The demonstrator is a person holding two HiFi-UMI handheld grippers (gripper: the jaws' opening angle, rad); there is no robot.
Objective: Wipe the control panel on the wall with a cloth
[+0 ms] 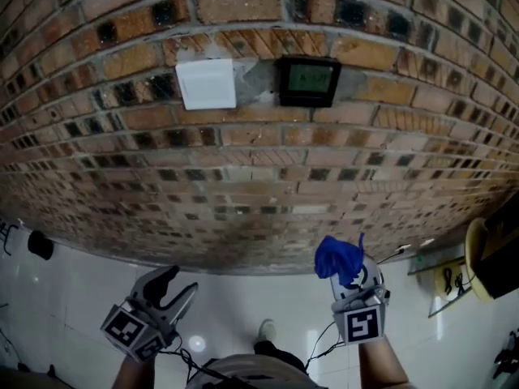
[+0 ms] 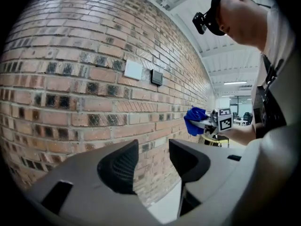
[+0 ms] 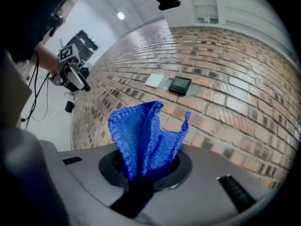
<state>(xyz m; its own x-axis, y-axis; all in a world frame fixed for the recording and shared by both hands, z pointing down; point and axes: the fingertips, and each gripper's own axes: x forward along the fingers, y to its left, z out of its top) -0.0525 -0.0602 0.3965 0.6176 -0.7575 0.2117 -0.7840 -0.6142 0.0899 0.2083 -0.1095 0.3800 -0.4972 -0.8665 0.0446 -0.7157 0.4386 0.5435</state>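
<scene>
A black control panel (image 1: 307,80) with a dim green screen is fixed high on the brick wall; it also shows in the left gripper view as the control panel (image 2: 157,77) and in the right gripper view as the control panel (image 3: 180,84). My right gripper (image 1: 354,277) is held low, well below the panel, shut on a bunched blue cloth (image 1: 338,258) that sticks up from its jaws. Close up, the cloth (image 3: 143,138) fills the jaw gap. My left gripper (image 1: 172,288) hangs low at the left, open and holding nothing, its fingers (image 2: 117,166) apart.
A white switch plate (image 1: 206,83) sits just left of the panel. The brick wall (image 1: 259,185) meets a white glossy floor (image 1: 65,298) below. A yellow and black object (image 1: 486,258) stands at the right edge. A cable (image 1: 324,343) trails by my shoes.
</scene>
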